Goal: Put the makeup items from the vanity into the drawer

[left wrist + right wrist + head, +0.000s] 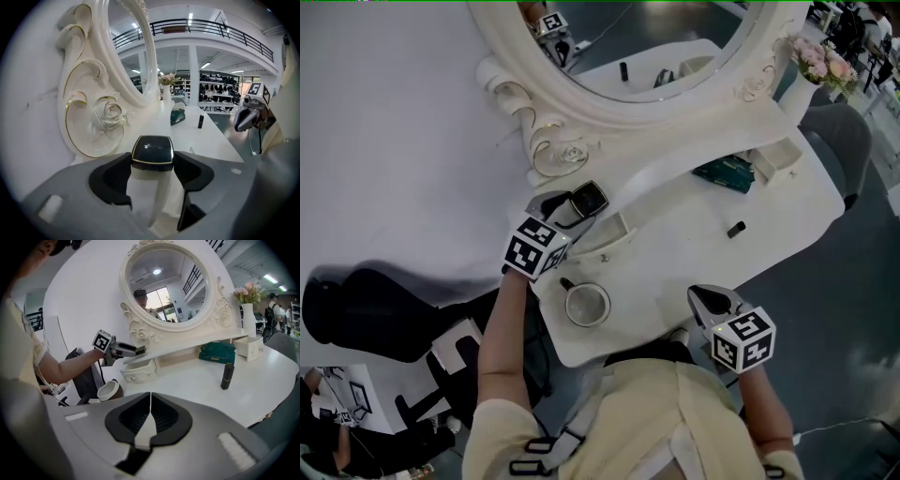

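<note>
Left gripper view puts the black compact (152,151) with its gold rim right between my left gripper's (152,164) tongs. Both pads sit against its sides, so the left gripper is pinching it. From the head view I see that compact (591,198) held off the surface at the left end of the white vanity (694,253), just beside the carved frame of the oval mirror (539,141) and over the small drawer unit (602,236). Whether that drawer stands open I cannot tell.

My right gripper (150,416) has its tongs pressed together with nothing between them. In the head view it hangs at the near edge of the vanity, well apart from the left one.

Other items lie on the tabletop: a black lipstick tube (227,376) standing upright, and behind it a teal case (217,353) under the mirror's shelf. A white cup (587,305) sits near the front left corner — close below my left gripper (579,206). A vase of pink flowers (820,61) stands at the far right.
</note>
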A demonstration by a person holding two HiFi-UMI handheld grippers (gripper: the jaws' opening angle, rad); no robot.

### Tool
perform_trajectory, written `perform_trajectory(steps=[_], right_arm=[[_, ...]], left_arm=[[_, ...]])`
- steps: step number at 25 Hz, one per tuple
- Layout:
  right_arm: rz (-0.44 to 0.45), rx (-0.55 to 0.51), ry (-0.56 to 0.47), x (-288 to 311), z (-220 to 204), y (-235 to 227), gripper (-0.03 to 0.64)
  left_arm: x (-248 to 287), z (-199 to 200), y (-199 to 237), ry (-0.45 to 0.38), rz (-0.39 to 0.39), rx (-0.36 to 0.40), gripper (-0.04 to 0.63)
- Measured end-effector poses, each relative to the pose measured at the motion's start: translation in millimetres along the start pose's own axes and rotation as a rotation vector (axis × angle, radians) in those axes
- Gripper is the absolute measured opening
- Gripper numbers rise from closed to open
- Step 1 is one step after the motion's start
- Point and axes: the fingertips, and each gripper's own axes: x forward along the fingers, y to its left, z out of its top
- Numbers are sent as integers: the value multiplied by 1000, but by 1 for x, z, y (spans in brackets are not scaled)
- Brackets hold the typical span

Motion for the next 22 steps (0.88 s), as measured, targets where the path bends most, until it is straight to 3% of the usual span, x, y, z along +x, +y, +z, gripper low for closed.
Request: perform_trajectory(steps=[7,13,22], right_arm=[[60,-17,-8,1,-1,2,11],[99,-28,4,2,-5,2,11],[138,-41,18,3,-8,3,11]], left_arm=[[-14,-1,-22,45,9,-29,298],[-16,-9,-41,104,-4,-122,298],[-20,-21,-65,176,-35,-202,299]])
